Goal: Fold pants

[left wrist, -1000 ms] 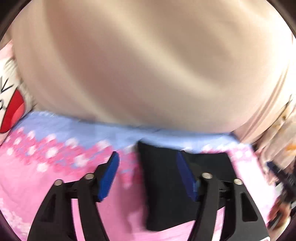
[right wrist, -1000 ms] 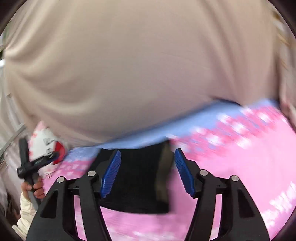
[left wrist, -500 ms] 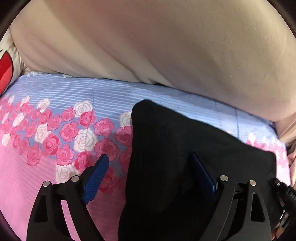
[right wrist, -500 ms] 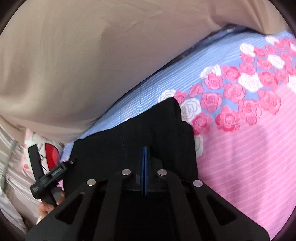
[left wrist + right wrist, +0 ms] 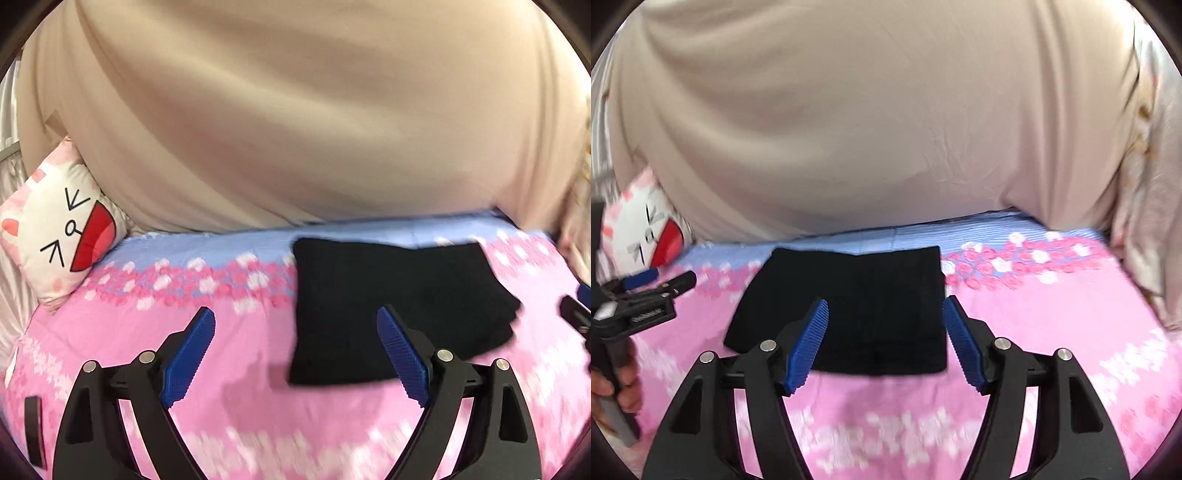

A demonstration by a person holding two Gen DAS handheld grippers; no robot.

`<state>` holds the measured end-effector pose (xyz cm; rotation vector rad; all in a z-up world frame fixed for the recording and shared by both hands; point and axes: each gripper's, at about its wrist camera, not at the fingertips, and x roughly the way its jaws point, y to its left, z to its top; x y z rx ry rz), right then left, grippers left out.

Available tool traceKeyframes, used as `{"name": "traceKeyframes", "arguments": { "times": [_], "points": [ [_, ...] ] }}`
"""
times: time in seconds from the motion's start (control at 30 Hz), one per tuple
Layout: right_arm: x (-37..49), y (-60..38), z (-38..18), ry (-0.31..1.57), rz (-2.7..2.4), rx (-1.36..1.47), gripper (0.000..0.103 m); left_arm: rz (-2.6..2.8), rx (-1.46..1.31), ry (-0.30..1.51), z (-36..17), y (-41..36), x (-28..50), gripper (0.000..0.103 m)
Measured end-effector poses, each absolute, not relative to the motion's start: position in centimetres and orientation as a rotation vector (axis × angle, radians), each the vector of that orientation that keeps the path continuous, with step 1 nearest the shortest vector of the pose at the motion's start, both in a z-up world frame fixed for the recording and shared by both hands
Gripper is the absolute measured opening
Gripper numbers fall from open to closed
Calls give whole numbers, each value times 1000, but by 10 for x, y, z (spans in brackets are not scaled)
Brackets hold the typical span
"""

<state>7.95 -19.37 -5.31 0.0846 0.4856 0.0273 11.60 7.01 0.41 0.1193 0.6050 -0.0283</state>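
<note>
The black pants lie folded into a compact rectangle on the pink floral bedspread, near its blue striped far edge. They also show in the right wrist view. My left gripper is open and empty, hovering above the bed just left of and in front of the pants. My right gripper is open and empty, raised in front of the pants' near edge. The left gripper also shows at the left edge of the right wrist view, held by a hand.
A large beige quilt is piled behind the pants along the far side of the bed. A white cartoon-face pillow sits at the back left. Pale floral fabric lies at the right edge.
Half a second ago the right gripper was shut on the pants and the left was down at them. Both have let go, opened and pulled back and up; the pants lie folded.
</note>
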Motion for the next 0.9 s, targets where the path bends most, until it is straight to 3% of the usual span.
{"name": "traceKeyframes", "arguments": {
  "times": [0.07, 0.2, 0.47, 0.9],
  "points": [
    [65, -179, -58, 470, -1, 67, 83, -51, 143, 625, -6, 57, 95, 87],
    [39, -172, -69, 453, -74, 68, 91, -82, 158, 644, -23, 37, 71, 87],
    [29, -194, -96, 522, -106, 204, 92, -116, 132, 733, -54, 21, 60, 87],
    [31, -189, -111, 552, -111, 201, 92, -85, 134, 775, -78, 23, 61, 87]
  ]
}}
